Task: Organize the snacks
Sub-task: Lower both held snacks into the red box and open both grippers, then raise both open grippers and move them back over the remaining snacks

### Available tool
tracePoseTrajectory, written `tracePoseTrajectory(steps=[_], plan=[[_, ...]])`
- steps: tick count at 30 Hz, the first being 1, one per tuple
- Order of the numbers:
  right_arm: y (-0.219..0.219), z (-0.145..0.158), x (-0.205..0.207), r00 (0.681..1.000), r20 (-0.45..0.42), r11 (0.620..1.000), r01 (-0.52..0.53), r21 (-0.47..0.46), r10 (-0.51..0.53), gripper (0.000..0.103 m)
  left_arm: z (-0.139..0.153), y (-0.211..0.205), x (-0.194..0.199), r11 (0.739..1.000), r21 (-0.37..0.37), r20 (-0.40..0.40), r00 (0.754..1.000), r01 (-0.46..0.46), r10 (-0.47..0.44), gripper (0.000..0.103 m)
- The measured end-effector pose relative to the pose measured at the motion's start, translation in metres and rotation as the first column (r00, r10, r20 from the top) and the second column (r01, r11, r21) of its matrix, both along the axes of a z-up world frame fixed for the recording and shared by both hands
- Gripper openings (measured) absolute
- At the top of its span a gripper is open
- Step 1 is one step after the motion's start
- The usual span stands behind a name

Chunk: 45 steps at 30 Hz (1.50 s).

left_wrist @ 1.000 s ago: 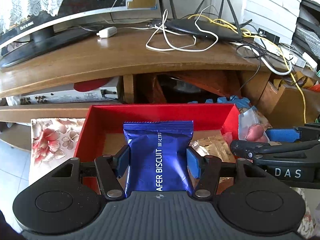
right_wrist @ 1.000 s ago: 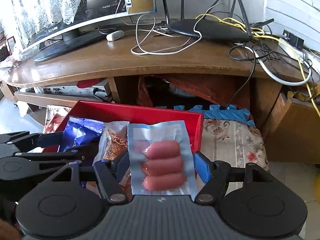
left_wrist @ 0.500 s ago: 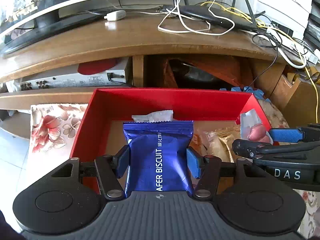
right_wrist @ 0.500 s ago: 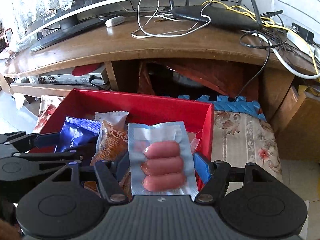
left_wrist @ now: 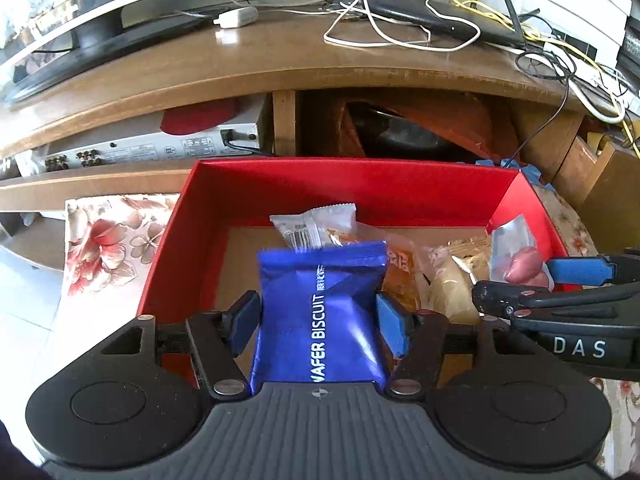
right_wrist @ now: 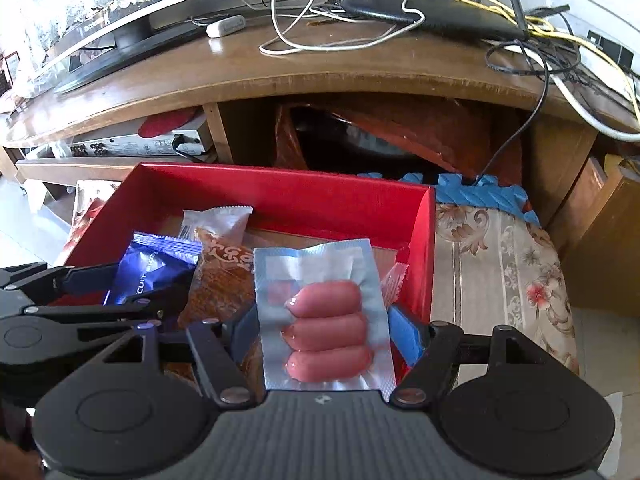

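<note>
Your left gripper [left_wrist: 318,318] now lower over red box [left_wrist: 352,188], blue wafer biscuit packet [left_wrist: 320,312] between its blue pads. Its jaws have just been opening; packet sits between them, grip looks loosened. Your right gripper [right_wrist: 322,334] pinches clear sausage pack [right_wrist: 324,320] over box's right side, jaws also a touch wider. Orange snack bag [right_wrist: 220,284] and white-ended wrapper [left_wrist: 316,224] already lie inside. Judgement: both packets poised for release into box.

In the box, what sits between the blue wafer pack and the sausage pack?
An orange-brown snack packet lies between the wafer pack and the sausage pack, clearest in the right wrist view; a white-ended wrapper pokes out behind it.
</note>
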State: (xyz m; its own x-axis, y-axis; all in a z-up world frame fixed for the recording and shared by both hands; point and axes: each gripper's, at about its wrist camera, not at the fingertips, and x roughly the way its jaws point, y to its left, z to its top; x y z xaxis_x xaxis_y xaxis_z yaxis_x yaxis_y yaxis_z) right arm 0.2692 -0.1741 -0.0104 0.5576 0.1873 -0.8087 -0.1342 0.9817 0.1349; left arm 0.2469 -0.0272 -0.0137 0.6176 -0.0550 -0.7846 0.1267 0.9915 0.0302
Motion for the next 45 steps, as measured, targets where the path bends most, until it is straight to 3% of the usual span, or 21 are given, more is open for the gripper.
tracePoseTrajectory(steps=[7, 27, 39, 45], plan=[[0.0, -0.001, -0.002, 1.0, 0.011, 1.0, 0.0, -0.026, 0.001, 0.069, 0.002, 0.001, -0.001, 1.0, 0.007, 0.003, 1.0, -0.003, 0.003, 0.077], [-0.006, 0.025, -0.021, 0.996, 0.085, 0.999, 0.019, -0.04, -0.016, 0.07, 0.025, 0.001, -0.021, 1.0, -0.018, 0.048, 0.999, 0.008, -0.007, 0.081], [-0.009, 0.042, -0.061, 0.994, 0.105, 1.0, 0.007, 0.002, -0.007, 0.07, 0.041, 0.007, -0.064, 0.999, -0.032, 0.066, 0.998, 0.013, -0.011, 0.085], [-0.006, 0.051, -0.096, 0.994, 0.11, 0.999, -0.023, 0.027, 0.02, 0.07, 0.041, 0.015, -0.098, 0.999, -0.035, 0.037, 0.999, 0.015, -0.014, 0.086]])
